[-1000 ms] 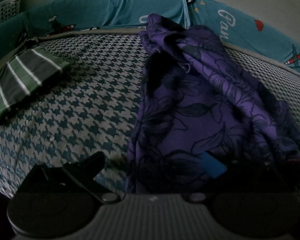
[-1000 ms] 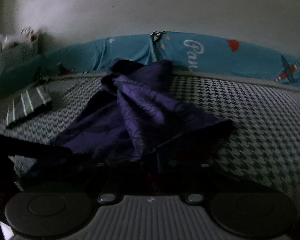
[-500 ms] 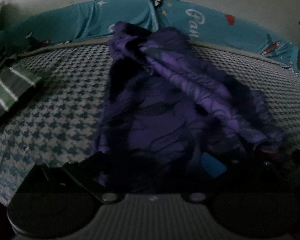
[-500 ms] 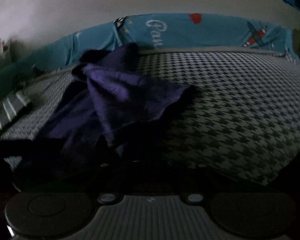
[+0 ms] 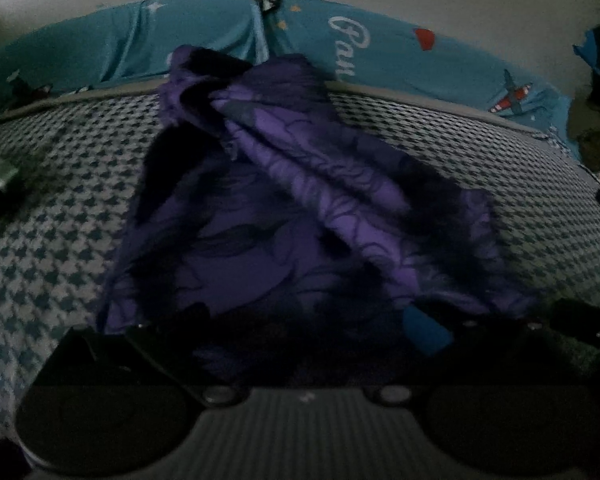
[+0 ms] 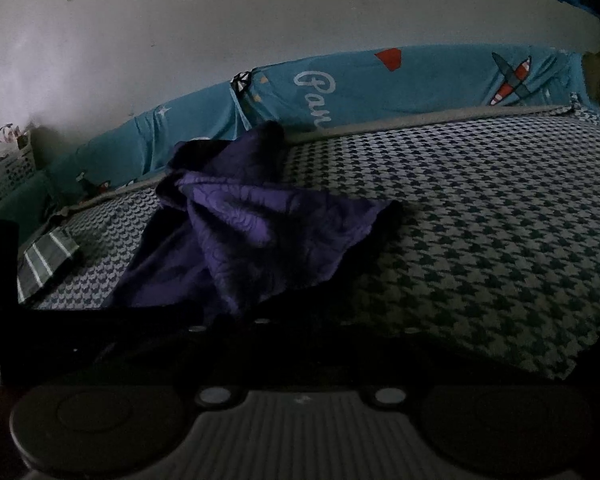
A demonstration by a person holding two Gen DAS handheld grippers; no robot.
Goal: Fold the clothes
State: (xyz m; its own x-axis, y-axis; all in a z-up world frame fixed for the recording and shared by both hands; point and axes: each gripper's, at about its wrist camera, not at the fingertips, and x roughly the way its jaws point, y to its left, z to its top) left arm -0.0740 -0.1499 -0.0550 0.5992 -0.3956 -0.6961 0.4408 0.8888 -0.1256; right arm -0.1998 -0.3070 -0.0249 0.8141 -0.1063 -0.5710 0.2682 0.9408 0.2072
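Both wrist cameras are sitting low and close over the blue-and-white houndstooth mattress [image 5: 480,152] [image 6: 480,220], facing the teal printed sheet [image 5: 380,52] [image 6: 400,84] behind it. Both are sharing the crumpled purple floral garment [image 5: 284,208] [image 6: 260,236], the right one viewing from further right.

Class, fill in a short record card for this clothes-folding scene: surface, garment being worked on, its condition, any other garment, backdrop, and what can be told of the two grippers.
surface: houndstooth bed cover
garment: purple floral cloth
condition: crumpled, ridged, not yet folded flat
other garment: folded green striped item, lying apart from the purple one
backdrop: teal printed sheet along the wall
left gripper: near edge of cloth lies between its fingers; grip too dark to judge
right gripper: fingers lost in shadow
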